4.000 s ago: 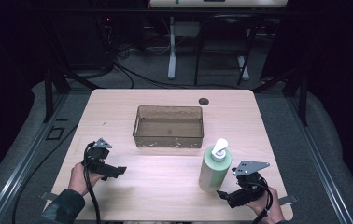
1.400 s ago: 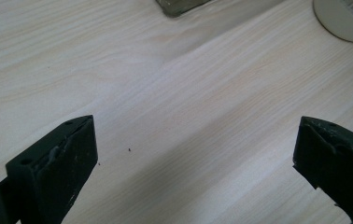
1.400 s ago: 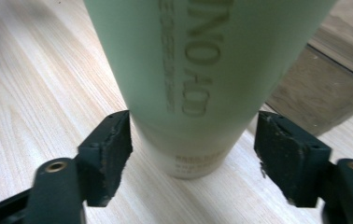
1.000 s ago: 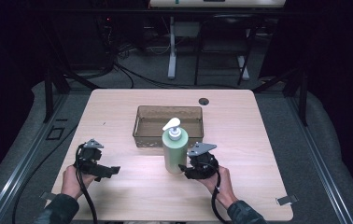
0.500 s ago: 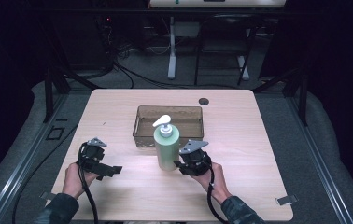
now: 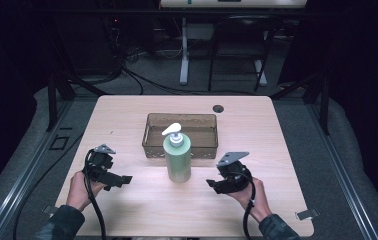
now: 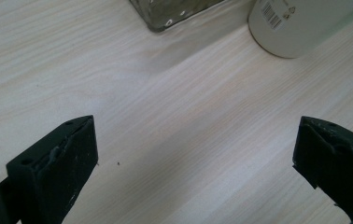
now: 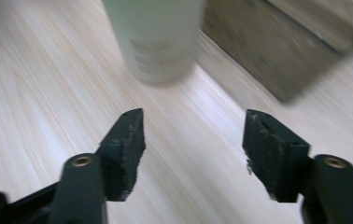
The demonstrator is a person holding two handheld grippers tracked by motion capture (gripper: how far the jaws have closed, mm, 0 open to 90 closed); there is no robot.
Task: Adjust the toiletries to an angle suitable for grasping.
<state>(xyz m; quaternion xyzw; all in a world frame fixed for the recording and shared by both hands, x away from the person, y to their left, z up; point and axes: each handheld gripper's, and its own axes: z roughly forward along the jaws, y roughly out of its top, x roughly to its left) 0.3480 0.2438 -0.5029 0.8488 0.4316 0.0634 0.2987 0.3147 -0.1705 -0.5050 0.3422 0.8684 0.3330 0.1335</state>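
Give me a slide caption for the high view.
Green pump bottle stands upright before the brown tray, between the open left tongs and right tongs, touching neither.

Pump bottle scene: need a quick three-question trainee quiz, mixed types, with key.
1. True or false: the green pump bottle lies on its side inside the brown tray.
2. Multiple choice: the right gripper is A) shut on the bottle, B) open with nothing between its jaws, C) shut on the tray.
3. Fill in: the bottle stands on the table just in front of the ____.

Key
1. False: it stands upright on the table, outside the tray.
2. B: its jaws have just been opening, and the bottle stands clear of them. The left gripper is open too.
3. Tray.
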